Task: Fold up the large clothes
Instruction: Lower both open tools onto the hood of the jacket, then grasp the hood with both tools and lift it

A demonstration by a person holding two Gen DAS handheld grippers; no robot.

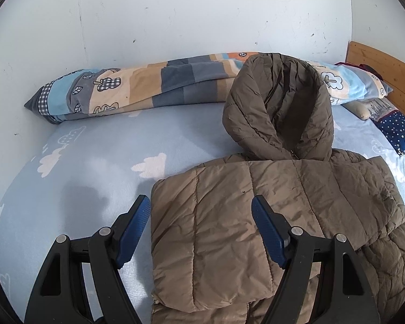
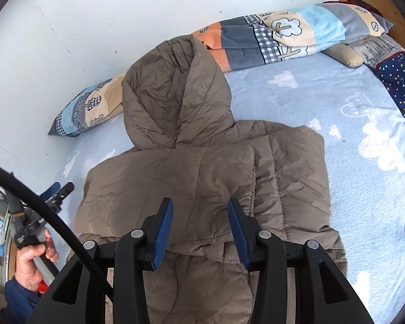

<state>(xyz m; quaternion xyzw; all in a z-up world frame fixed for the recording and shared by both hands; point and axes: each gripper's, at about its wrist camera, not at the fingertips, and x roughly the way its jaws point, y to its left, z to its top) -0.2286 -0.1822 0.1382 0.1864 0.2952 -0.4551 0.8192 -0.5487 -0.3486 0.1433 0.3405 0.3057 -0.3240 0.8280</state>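
The left hand-held gripper (image 1: 201,208) hung low over the bed with its blue-padded fingers (image 1: 136,228) spread wide and nothing between them. Seen from the left wrist, the left finger stood over the pale blue sheet (image 1: 94,162) just beside the coat's edge, and the right finger stood over the quilted fabric. The brown puffer coat (image 1: 256,216) lay flat on the bed, its sleeves folded in across the body, filling the near right of the view. Its hood (image 1: 278,108) stretched toward the far side and overlapped a rolled patchwork blanket (image 1: 148,86) that ran along the white wall (image 1: 175,13). At the far right lay a navy starred pillow (image 1: 399,132) beside a wooden headboard (image 1: 378,62).

From the right wrist, the right hand-held gripper (image 2: 201,213) also hovered over the coat (image 2: 202,178), fingers (image 2: 164,229) apart and gripping nothing, both tips above the folded sleeve near the coat's middle. The hood (image 2: 172,94) pointed to the far left, its tip lying against the blanket (image 2: 283,37). The sheet (image 2: 351,162), printed with white clouds, spread out to the right. The starred pillow (image 2: 399,81) sat at the far right edge. At the near left, the person's left hand (image 2: 35,259) gripped the handle of the other gripper (image 2: 58,189), whose tips reached toward the coat's left edge. A black cable (image 2: 40,202) curved across that corner.
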